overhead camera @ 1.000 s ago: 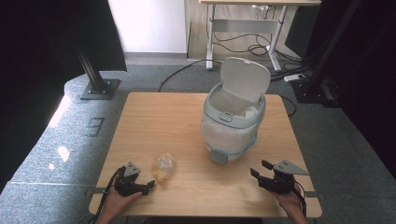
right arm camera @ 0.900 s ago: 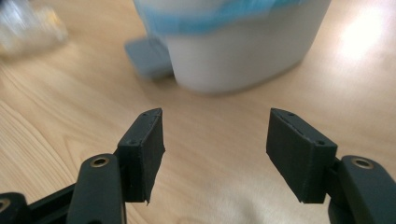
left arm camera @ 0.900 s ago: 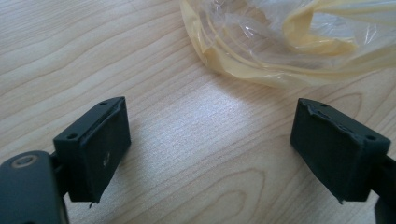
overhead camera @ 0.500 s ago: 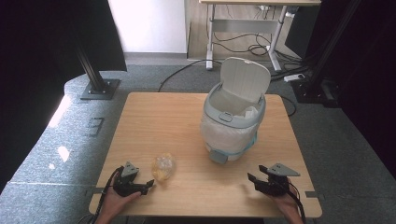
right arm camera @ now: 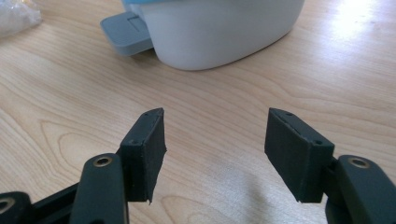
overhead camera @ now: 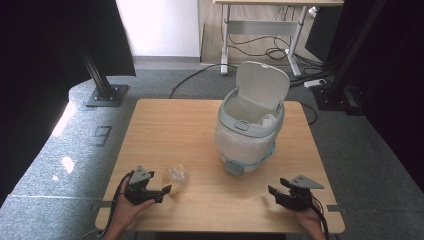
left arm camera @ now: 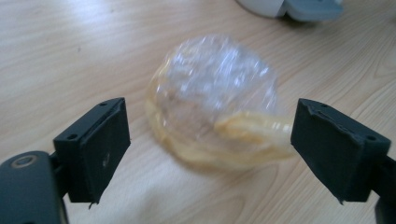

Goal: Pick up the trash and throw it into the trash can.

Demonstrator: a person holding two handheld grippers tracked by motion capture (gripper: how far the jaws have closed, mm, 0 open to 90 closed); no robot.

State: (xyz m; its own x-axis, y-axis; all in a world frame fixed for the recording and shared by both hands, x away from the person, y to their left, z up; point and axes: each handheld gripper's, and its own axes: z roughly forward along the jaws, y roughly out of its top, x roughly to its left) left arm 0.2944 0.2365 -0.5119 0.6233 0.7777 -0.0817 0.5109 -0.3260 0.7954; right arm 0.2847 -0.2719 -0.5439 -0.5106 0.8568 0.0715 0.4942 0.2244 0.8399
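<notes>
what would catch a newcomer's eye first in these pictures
The white bin with its lid flipped up stands right of the table's middle. Near the front left edge lies a crumpled clear wrapper with something yellow inside, between the open jaws of the left tool. The right tool is open over bare wood.

— The crumpled clear wrapper (left arm camera: 212, 116) is soft and blurred in the left gripper view — can you tell what the yellow stuff inside is?

— No, too smeared. And the bin (right arm camera: 219, 28) in the right gripper view is cut off by the top edge, just its base and grey pedal (right arm camera: 125, 33).

— High view, inside the bin (overhead camera: 250, 130)?

— Contents too small to tell.
</notes>
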